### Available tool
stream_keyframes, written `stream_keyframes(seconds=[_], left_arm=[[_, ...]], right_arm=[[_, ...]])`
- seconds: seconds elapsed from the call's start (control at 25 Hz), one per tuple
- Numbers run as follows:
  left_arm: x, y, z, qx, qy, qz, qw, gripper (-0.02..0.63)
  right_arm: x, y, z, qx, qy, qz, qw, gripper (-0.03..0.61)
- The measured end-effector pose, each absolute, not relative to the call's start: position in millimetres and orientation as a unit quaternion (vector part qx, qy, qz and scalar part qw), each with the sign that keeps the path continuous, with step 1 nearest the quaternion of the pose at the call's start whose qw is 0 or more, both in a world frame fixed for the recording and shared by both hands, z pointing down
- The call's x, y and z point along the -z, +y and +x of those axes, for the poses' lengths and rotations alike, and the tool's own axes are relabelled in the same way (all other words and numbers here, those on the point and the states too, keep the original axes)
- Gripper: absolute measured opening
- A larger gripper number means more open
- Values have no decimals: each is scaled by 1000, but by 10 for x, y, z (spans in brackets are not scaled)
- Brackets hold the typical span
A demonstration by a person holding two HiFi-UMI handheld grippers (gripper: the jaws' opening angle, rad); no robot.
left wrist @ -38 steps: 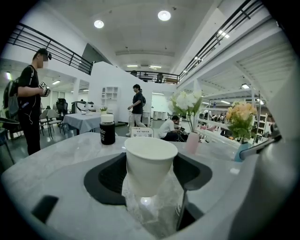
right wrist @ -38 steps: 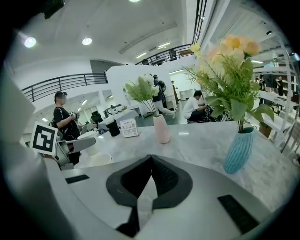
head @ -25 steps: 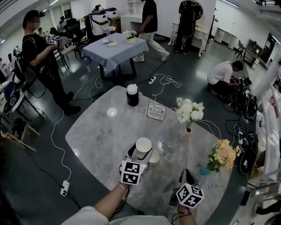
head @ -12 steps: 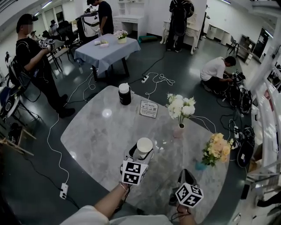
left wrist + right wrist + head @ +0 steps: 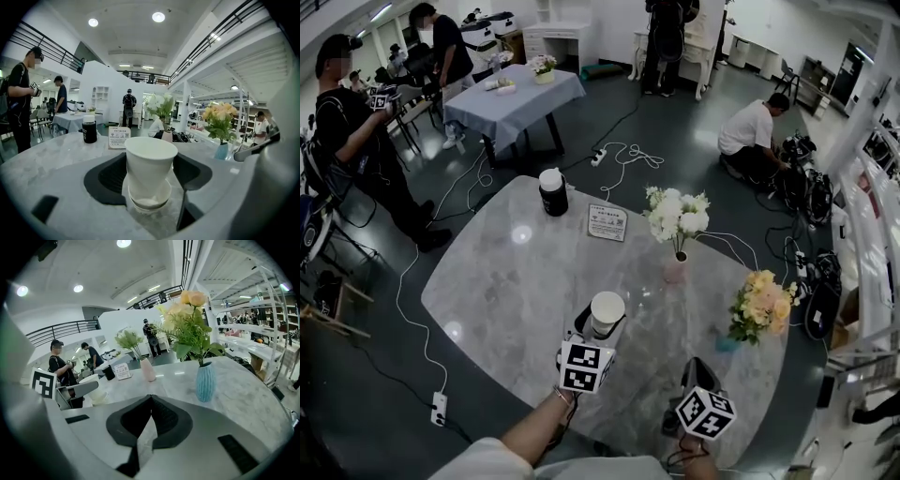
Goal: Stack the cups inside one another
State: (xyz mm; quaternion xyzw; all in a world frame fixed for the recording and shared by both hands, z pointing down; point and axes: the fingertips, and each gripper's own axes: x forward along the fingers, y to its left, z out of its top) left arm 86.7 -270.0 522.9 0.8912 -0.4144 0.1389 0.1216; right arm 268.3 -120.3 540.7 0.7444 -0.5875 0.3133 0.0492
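Head view: the left hand-held gripper (image 5: pixel 600 328) grips the cup (image 5: pixel 607 309) over the surface (image 5: pixel 506 281). The lower cup (image 5: pixel 150 200), whose rim peeked out on the cup's right a second ago, is now covered by it. The right hand-held gripper (image 5: pixel 697 367) hangs near, off to the right. Jar (image 5: pixel 552 192), card (image 5: pixel 607 223) and vase (image 5: pixel 674 268) stand well beyond.

Left gripper view: the cup is tilted, pads on both sides, its base inside the lower cup's mouth.

Right gripper view: jaws pinched together, nothing between them. A blue vase (image 5: pixel 206 380) stands ahead.
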Motion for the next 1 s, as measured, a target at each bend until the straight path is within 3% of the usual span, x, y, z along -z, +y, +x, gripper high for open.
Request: stream_keyframes(seconds=[0.84, 1.0], left_arm=[[-5462, -2623, 850, -166, -412, 888, 118, 325], [-5523, -2611, 849, -170, -412, 885, 132, 400]], right_arm=[[-5508, -1113, 2640, -327, -578, 746, 54, 6], [-5516, -1107, 2613, -328, -578, 745, 53, 6]])
